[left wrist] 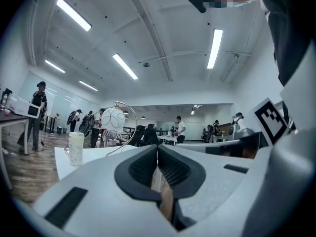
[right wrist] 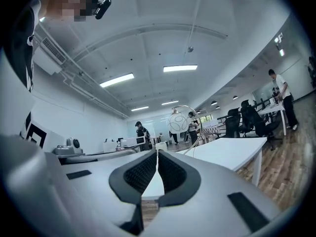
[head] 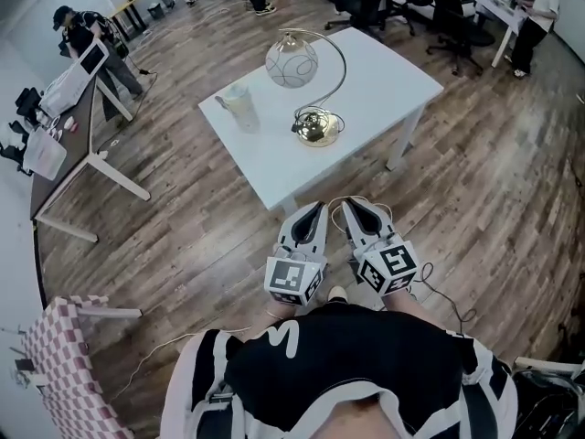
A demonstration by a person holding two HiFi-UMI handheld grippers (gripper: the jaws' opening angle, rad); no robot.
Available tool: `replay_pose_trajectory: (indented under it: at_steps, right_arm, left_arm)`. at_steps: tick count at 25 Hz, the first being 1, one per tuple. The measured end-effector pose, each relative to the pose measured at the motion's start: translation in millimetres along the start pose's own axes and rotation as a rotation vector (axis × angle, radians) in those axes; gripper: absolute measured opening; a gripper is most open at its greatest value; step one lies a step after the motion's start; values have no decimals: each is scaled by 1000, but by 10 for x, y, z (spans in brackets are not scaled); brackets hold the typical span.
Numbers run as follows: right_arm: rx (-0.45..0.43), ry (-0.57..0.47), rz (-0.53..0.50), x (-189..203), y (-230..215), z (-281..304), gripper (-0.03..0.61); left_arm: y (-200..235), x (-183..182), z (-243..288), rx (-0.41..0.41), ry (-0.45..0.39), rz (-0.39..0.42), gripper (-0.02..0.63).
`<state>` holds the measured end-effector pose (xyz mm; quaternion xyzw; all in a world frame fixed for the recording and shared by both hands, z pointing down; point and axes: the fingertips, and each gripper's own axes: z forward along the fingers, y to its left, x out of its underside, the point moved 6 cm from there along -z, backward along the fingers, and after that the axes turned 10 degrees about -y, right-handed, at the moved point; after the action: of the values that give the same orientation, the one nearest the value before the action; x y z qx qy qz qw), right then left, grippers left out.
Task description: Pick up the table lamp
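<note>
The table lamp [head: 306,85] stands on a white table [head: 384,85]. It has a round gold base, a curved gold arm and a white globe shade [head: 291,62]. My left gripper [head: 317,208] and right gripper [head: 352,205] hover side by side just short of the table's near corner, both shut and empty. The left gripper view shows the globe [left wrist: 113,119] far ahead above the shut left gripper [left wrist: 157,149]. In the right gripper view the globe [right wrist: 178,123] sits beyond the shut right gripper [right wrist: 157,154].
A clear plastic cup [head: 241,106] stands on the table left of the lamp. A dark desk [head: 78,131] with white legs is at the left, a checkered cloth [head: 69,364] at the lower left. Office chairs [head: 430,7] and people stand at the back. A cable [head: 443,300] lies on the wooden floor.
</note>
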<state>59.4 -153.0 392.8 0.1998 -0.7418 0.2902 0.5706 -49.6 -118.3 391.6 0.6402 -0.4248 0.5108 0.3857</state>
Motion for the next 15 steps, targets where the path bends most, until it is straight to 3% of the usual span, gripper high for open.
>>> replay_pose_trajectory:
  at_steps: [15]
  right_arm:
    - [-28,21,17,14,-382,269,23]
  left_arm:
    - [143,100,449,-43,9,-16,6]
